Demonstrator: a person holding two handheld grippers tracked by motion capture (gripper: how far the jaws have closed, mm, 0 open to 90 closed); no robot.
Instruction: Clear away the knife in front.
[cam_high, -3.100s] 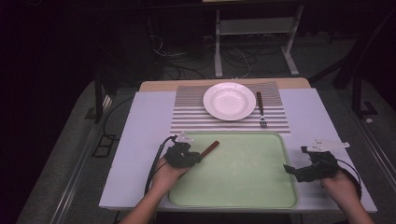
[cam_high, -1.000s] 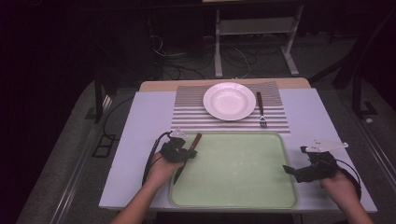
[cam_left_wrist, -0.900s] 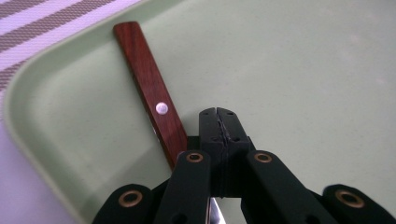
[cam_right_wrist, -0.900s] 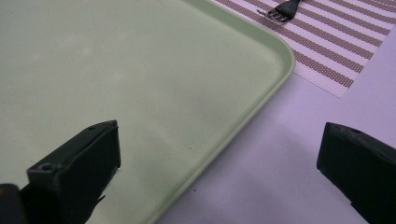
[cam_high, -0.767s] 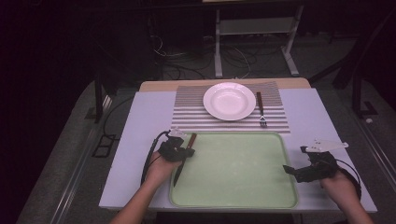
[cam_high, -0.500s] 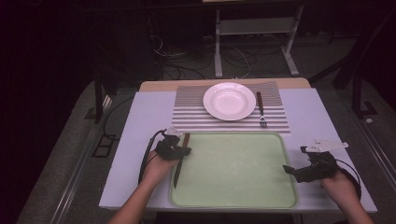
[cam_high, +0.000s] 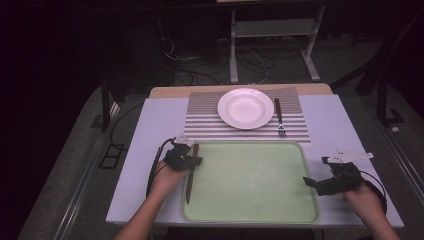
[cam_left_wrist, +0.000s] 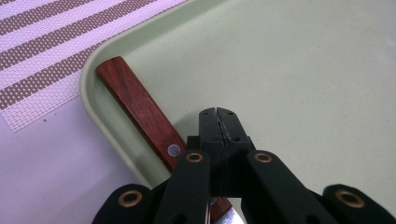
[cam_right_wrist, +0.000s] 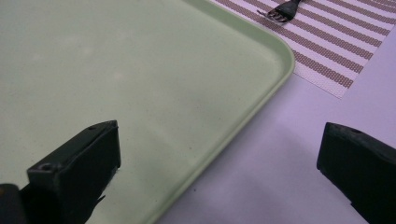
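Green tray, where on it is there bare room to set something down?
Most of the tray floor is bare, from its middle across to the right rim by the right tongs. Only the left edge is crowded: the knife and left tongs sit there.

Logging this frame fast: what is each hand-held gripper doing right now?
Left hand-held gripper: shut on the knife, over the tray edge.
Right hand-held gripper: open, holding nothing.

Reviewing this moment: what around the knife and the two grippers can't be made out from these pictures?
- Knife blade: in the left gripper view, hidden under the left gripper; in the high view a thin dark line, too small.
- The grip on the knife: the gripper's linkage covers it.
- Fork: in the right gripper view, handle cut off by the top edge.
- Right gripper: dark, small in the high view.
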